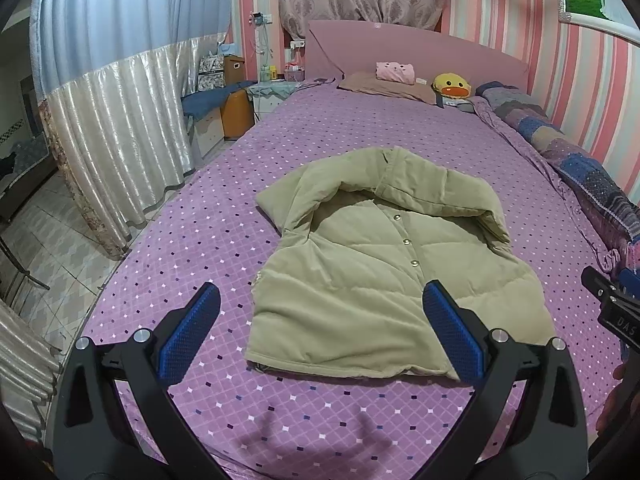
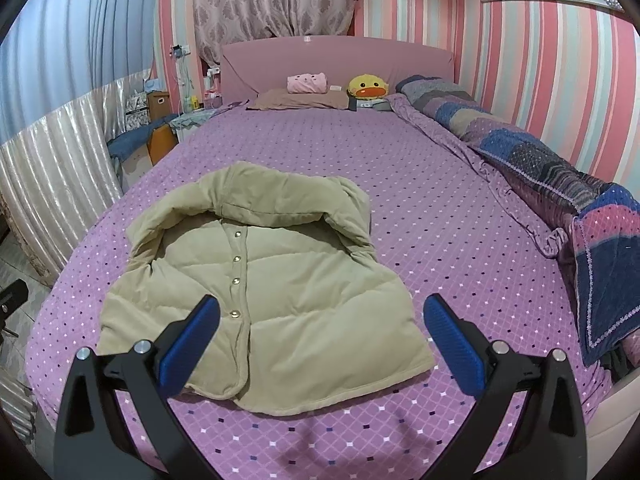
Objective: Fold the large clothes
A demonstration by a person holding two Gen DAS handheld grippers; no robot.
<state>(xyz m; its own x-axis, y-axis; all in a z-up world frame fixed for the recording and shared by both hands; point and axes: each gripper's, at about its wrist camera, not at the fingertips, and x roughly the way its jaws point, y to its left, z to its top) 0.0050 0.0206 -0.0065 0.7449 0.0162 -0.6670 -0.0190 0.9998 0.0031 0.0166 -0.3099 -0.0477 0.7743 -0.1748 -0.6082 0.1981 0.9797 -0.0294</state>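
Observation:
A beige padded hooded jacket point(image 1: 360, 264) lies flat on the purple dotted bedspread point(image 1: 320, 136), snap buttons facing up, hood toward the headboard, no sleeves showing. In the right wrist view the same jacket point(image 2: 280, 304) sits left of centre. My left gripper point(image 1: 320, 332) hovers open above the jacket's near hem, blue pads wide apart, nothing between them. My right gripper point(image 2: 320, 332) is open too, over the hem's right corner, empty. The right gripper's black body point(image 1: 616, 312) shows at the right edge of the left wrist view.
A rolled patchwork quilt point(image 2: 540, 160) runs along the bed's right side by the striped wall. A pillow point(image 2: 300, 100), a pink cushion point(image 2: 308, 82) and a yellow duck plush point(image 2: 366, 86) lie at the headboard. Curtains point(image 1: 120, 140) and tiled floor flank the left.

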